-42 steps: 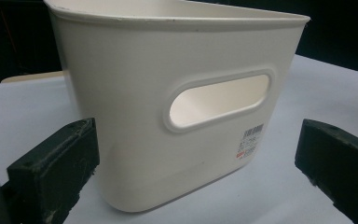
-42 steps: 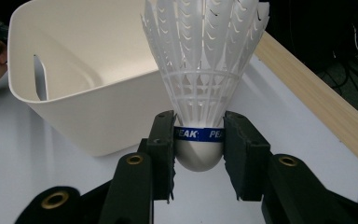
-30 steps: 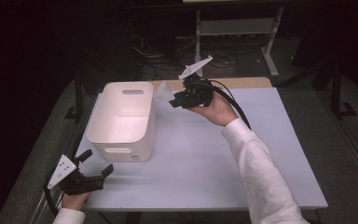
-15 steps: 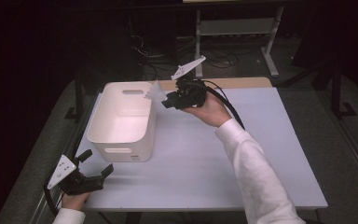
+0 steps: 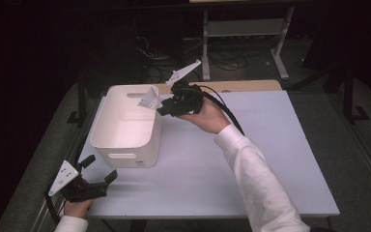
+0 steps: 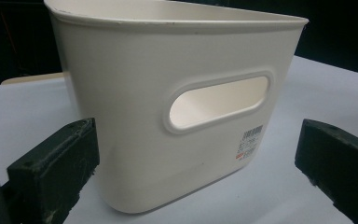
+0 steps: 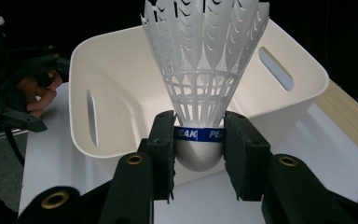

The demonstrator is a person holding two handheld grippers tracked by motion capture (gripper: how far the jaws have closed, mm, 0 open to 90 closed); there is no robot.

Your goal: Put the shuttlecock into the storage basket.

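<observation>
So the R tongs (image 7: 198, 154) were clamped on a white shuttlecock (image 7: 204, 70), w/ both black pads squeezing its round cork end right at the blue band. The feather part stuck out past the jaw tips. From the high view, the R tongs (image 5: 163, 107) were up off the table, and the shuttlecock (image 5: 149, 100) poked out in front of them, over the near edge of the white bin (image 5: 125, 126). The bin was right past the jaw tips, its open top just under and beyond the feathers. In the R gripper view the bin (image 7: 121, 84) was just behind the shuttlecock, w/ a slot handle on each short side. A cable ran back from the R tongs along the white sleeve (image 5: 256, 174).

The L tongs (image 5: 98, 170) were let go, jaws spread wide, nothing between them. They sat low at the near corner of the table (image 5: 270, 159), held by the L hand (image 5: 77, 208). The bin (image 6: 168, 93) stood just ahead of those jaws, not touching them, w/ its slot handle and a small sticker facing them. The 2 tongs were well apart, w/ the bin between them.
</observation>
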